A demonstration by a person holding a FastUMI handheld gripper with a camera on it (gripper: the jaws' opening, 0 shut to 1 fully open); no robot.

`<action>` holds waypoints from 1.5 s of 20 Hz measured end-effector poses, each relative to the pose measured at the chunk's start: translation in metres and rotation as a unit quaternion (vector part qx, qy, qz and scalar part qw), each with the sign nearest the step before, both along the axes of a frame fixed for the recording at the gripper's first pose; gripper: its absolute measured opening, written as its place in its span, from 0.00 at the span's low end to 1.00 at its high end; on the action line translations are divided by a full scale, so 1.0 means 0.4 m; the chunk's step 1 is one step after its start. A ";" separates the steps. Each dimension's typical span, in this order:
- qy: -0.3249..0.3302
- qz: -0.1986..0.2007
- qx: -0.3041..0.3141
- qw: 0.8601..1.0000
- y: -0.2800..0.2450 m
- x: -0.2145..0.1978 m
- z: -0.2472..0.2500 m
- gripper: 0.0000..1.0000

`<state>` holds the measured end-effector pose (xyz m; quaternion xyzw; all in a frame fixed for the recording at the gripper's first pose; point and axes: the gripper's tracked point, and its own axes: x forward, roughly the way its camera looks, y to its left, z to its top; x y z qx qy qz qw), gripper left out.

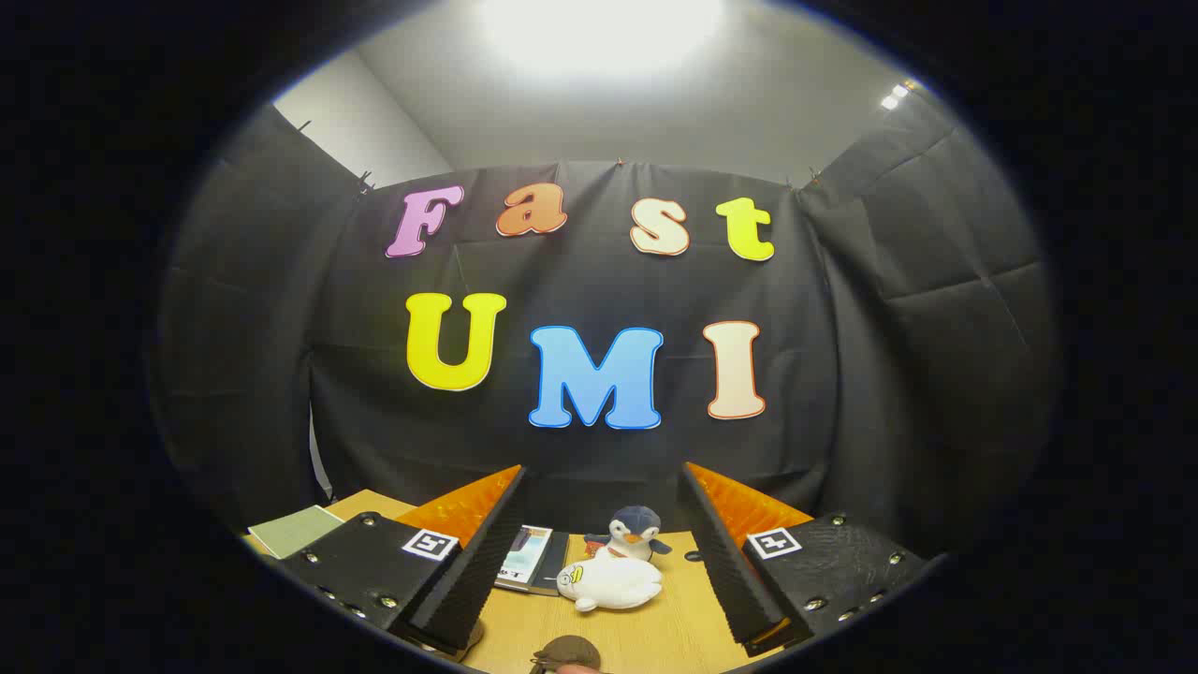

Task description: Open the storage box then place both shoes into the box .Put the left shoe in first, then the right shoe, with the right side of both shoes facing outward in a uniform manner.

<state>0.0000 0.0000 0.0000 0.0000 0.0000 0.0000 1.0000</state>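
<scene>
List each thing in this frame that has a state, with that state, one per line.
gripper: open, fingers spread wide, holding nothing.
penguin toy: upright on the table, beyond the fingers.
white plush toy: lying on its side in front of the penguin, between the fingers.
booklet: flat on the table, beside the toys.
green sheet: flat at the table's edge.
table: wooden, toys resting on it.

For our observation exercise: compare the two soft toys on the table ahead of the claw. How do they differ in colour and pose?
The penguin toy is dark blue-grey with a white front and sits upright; the white seal-like toy is almost wholly white and lies flat. The penguin sits farther back, the white toy nearer the claw, whose fingers stand wide apart holding nothing. Both are plush with small yellow-orange markings, and both rest on the wooden table, touching or nearly so.
</scene>
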 end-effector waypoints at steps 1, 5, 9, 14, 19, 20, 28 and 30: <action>0.000 0.001 0.002 1.000 0.006 0.001 -0.002 0.97; 0.009 0.000 0.010 1.000 0.006 0.009 -0.015 0.97; 0.012 -0.010 0.007 1.000 -0.008 0.020 -0.022 0.97; 0.009 -0.010 0.010 1.000 -0.002 0.023 -0.023 0.97; 0.020 -0.001 0.019 1.000 0.030 0.027 -0.052 0.97; 0.023 0.000 0.020 1.000 0.036 0.029 -0.058 0.97; 0.082 0.058 0.089 0.991 0.176 0.055 -0.187 0.97; 0.092 0.078 0.125 0.985 0.213 0.067 -0.210 0.97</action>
